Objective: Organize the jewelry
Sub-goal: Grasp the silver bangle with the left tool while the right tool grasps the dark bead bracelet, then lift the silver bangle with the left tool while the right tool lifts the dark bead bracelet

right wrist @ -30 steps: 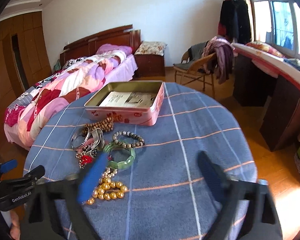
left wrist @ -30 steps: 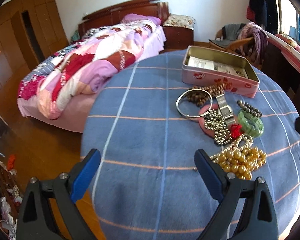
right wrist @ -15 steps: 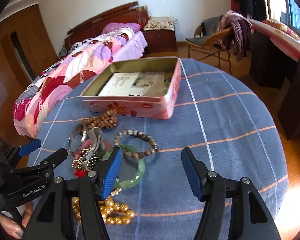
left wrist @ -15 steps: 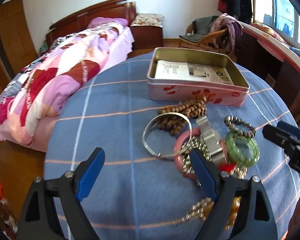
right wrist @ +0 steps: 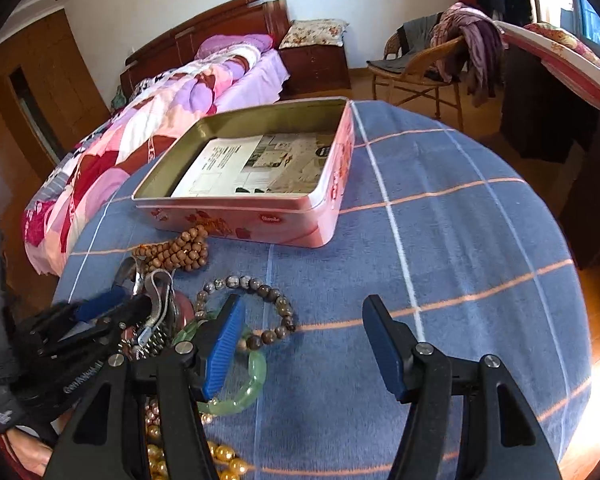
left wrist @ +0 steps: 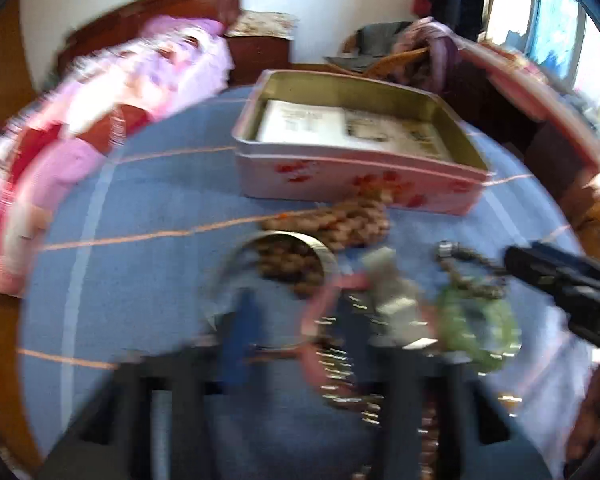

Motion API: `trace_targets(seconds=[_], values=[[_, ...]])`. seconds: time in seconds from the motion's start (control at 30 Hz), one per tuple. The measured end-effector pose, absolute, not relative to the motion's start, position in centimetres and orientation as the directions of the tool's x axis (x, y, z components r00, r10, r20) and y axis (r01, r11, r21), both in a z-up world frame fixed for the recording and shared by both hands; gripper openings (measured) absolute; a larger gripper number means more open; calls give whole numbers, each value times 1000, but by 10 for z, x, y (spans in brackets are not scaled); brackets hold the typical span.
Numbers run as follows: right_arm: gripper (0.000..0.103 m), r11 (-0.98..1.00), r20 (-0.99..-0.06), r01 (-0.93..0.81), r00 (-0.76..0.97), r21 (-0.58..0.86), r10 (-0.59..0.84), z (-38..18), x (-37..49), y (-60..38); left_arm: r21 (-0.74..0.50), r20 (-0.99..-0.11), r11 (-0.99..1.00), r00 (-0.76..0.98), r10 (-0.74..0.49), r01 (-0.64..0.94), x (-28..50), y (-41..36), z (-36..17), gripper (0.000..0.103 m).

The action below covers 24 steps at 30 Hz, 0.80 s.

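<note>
While the left tongs (right wrist: 128,308) are closing, their tips sit in the heap of jewelry at the counter's (right wrist: 460,240) near left edge, right at a silver watch band (right wrist: 160,292) and a pink bangle (right wrist: 186,308). The left wrist view is smeared with blur, so I cannot tell which piece lies between the fingers or whether the pads press on it yet.

The right tongs (right wrist: 304,346) stand partly open and hold nothing. Their left pad (right wrist: 224,344) hangs over a green bangle (right wrist: 252,384), and their right pad is above bare blue cloth.

A loop of grey and brown stone beads (right wrist: 256,284) lies just beyond the green bangle and touches it. Farther back, a bunch of wooden beads (right wrist: 176,250) lies against the front wall of a pink tin (right wrist: 236,216). The tin stands open near the far edge of the counter, with a printed sheet (right wrist: 256,164) flat on its bottom and no jewelry in it. A string of gold beads (right wrist: 220,456) lies at the near edge, partly hidden under the right tongs' frame.

A bed (right wrist: 160,120) with a patchwork quilt stands beyond the counter on the left, and a wicker chair (right wrist: 416,68) draped with clothes stands beyond it on the right.
</note>
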State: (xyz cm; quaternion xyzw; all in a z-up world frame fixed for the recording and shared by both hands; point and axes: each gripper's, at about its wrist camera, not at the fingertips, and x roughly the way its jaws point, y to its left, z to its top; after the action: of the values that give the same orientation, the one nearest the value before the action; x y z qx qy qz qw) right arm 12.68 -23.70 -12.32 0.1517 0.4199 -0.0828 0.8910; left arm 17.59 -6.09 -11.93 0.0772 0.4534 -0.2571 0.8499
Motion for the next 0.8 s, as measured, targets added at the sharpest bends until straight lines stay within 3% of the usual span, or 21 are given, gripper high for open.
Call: trace_targets(seconds=[0.13, 0.27, 0.33, 0.37, 0.4, 0.53, 0.6, 0.67, 0.73, 0.8], values=[[62, 946, -796, 247, 605, 210, 18, -131, 142, -235, -168, -798, 851, 438, -414, 497, 178, -50, -118, 14], [58, 971, -810, 210, 586, 115, -30, -136, 154, -223, -176, -762, 848, 476, -438, 499, 170, -38, -109, 7], [42, 978, -811, 195, 583, 75, -54, -137, 156, -220, -194, -742, 843, 487, -460, 502, 166, -31, -101, 7], [23, 982, -813, 185, 579, 48, -69, -137, 157, -217, -198, -734, 842, 493, -467, 503, 164, -29, -98, 7], [13, 984, -814, 176, 577, 39, -71, -136, 158, -217, -188, -730, 846, 505, -461, 500, 163, -28, -96, 7], [9, 973, -809, 200, 588, 119, -22, -134, 153, -228, -113, -744, 865, 535, -400, 490, 165, -33, -100, 8], [9, 966, -790, 217, 612, 139, -24, -128, 145, -232, -99, -750, 871, 539, -383, 482, 164, -30, -102, 17], [9, 961, -770, 225, 638, 158, -23, -120, 137, -235, -129, -760, 869, 515, -396, 477, 165, -27, -105, 59], [9, 958, -756, 231, 654, 171, -23, -114, 132, -238, -164, -752, 863, 505, -423, 478, 166, -26, -104, 69], [9, 956, -747, 236, 665, 174, -28, -109, 129, -239, -174, -751, 860, 500, -431, 481, 168, -30, -103, 69]])
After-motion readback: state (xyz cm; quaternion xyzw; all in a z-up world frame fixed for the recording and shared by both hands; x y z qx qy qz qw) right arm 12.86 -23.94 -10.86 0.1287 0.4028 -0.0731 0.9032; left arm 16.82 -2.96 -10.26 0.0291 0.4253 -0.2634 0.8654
